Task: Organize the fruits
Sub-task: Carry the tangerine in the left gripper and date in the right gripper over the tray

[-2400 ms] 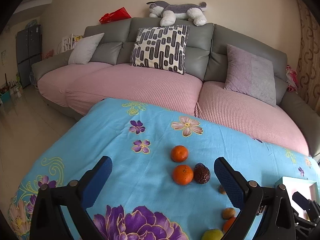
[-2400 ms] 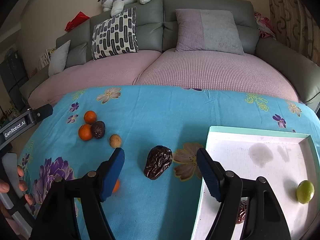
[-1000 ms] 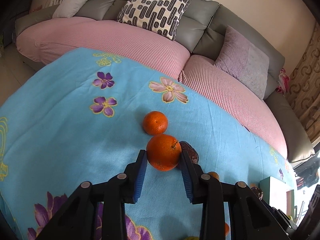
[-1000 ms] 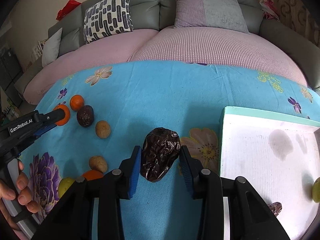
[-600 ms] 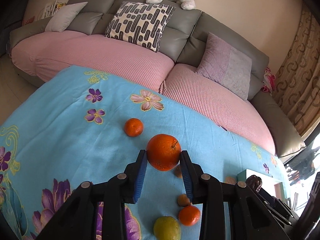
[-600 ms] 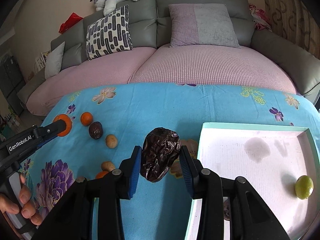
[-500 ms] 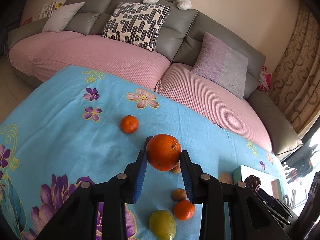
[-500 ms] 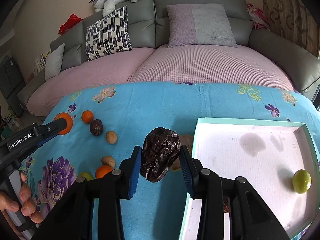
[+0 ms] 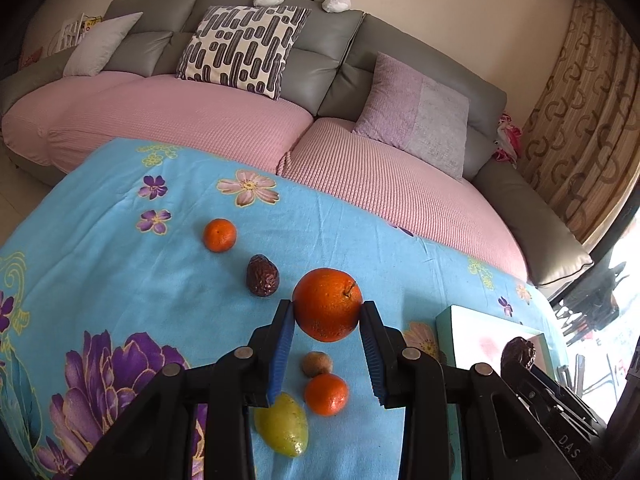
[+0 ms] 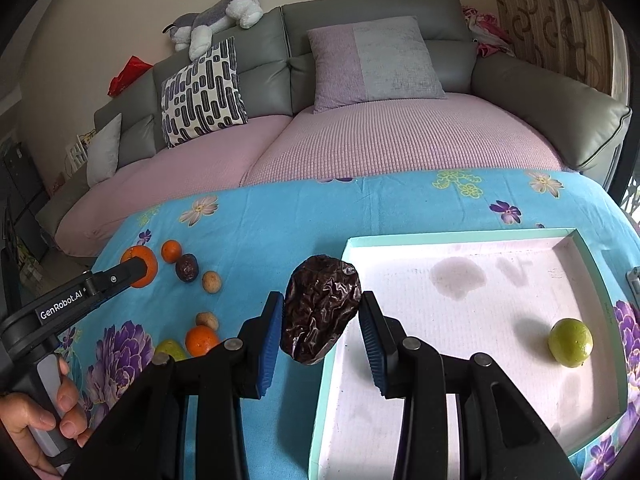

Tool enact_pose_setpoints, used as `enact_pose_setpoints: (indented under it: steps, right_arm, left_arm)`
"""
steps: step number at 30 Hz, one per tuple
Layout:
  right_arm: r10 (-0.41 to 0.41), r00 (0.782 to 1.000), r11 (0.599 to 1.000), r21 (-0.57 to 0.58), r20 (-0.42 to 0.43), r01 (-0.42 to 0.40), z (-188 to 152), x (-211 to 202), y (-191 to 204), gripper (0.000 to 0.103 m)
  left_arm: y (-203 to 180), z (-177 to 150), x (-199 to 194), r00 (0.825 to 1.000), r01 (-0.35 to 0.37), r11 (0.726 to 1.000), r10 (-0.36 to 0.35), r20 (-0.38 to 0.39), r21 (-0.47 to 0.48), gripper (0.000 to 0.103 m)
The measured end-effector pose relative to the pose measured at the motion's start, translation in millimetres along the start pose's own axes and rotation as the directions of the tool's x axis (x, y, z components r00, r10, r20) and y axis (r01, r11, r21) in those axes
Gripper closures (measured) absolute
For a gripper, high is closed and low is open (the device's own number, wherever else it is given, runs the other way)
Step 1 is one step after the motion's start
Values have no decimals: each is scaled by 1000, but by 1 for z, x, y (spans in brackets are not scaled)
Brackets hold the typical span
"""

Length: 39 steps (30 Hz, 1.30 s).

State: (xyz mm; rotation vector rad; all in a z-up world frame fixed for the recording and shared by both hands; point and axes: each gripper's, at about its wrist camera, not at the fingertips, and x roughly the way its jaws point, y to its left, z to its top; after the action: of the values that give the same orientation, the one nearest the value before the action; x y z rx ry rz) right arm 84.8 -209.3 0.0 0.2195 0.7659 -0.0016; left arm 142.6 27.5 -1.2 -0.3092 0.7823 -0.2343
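Left claw grips orange; right claw grips wrinkled dark fruit, possibly soft; either could slip before tray.

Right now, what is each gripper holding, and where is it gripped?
Left gripper pinches the large orange across its sides. Right gripper clamps the dark wrinkled fruit across its middle.
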Motion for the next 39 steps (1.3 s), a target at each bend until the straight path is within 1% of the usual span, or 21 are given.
enact_pose_setpoints:
  steps: [5,9,15,21,25,28,32,39]
  right_arm:
    - [-43,999,999,13,-5,43,1,-4,-19,63]
    - [-89,996,994,59,-10,89,0,-10,-46,63]
    - [-197,980,973,114,-26,199,-5,-20,-88,63]
    - [-255,966,953,162,-37,257,-10,-32,-118,63]
    - [-268,962,946,178,-47,272,-12,-32,-129,63]
    - [-262,963,945,187,-64,269,-15,-27,-135,63]
    - [-246,965,947,190,-90,259,-19,-16,-138,63]
    - [-221,968,952,186,-122,241,-23,-1,-140,63]
  left_arm:
    - [-24,-6,4,1000,14,999,-13,-13,40,67]
    - [-44,-12,11,999,36,997,-34,-34,70,67]
    - [-83,-24,19,994,85,986,-75,-74,142,67]
    - [-119,-39,29,985,148,966,-125,-120,212,67]
    - [-141,-46,39,980,178,952,-148,-133,251,67]
    - [-153,-49,47,977,196,942,-165,-134,271,67]
    - [-165,-53,60,972,216,935,-178,-155,281,67]
    - [-171,-69,85,966,215,933,-158,-206,289,67]
